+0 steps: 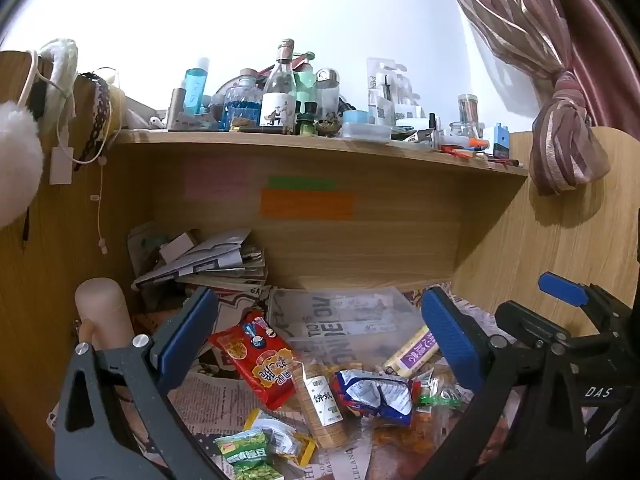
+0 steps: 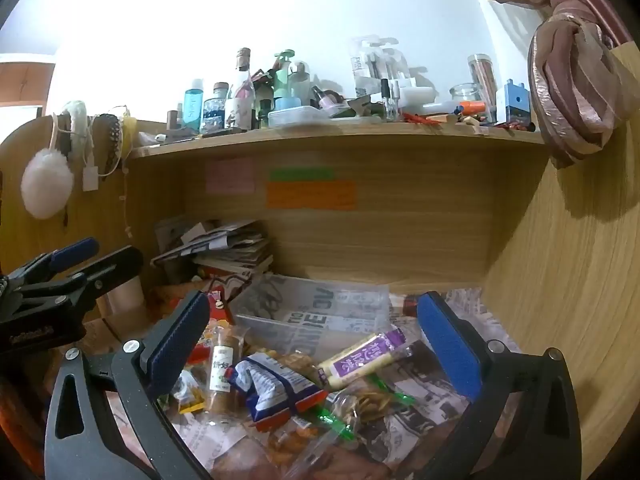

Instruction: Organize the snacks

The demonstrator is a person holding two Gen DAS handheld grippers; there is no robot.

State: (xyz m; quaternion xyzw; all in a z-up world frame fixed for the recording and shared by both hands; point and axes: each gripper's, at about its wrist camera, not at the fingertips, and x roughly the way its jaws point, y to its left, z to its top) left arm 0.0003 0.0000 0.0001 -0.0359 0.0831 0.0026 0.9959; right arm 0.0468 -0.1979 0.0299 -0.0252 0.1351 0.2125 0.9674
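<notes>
Several snack packets heaped loose on desk, clear bin [image 2: 312,312] behind, empty.
Left gripper [image 1: 316,336] and right gripper [image 2: 312,340] spread apart, holding nothing; sorting apparently unstarted; next, choose one packet, likely the red packet [image 1: 256,356].

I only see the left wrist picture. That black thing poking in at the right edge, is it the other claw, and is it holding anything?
Observer: Yes, that's the right claw. Its own camera shows both blue pads spread wide, gripping nothing, with the blue snack packet lying below them.
Operator: And the white fluff cut off at my left edge?
Observer: A whole round pompom, hanging against the wooden side panel.
</notes>
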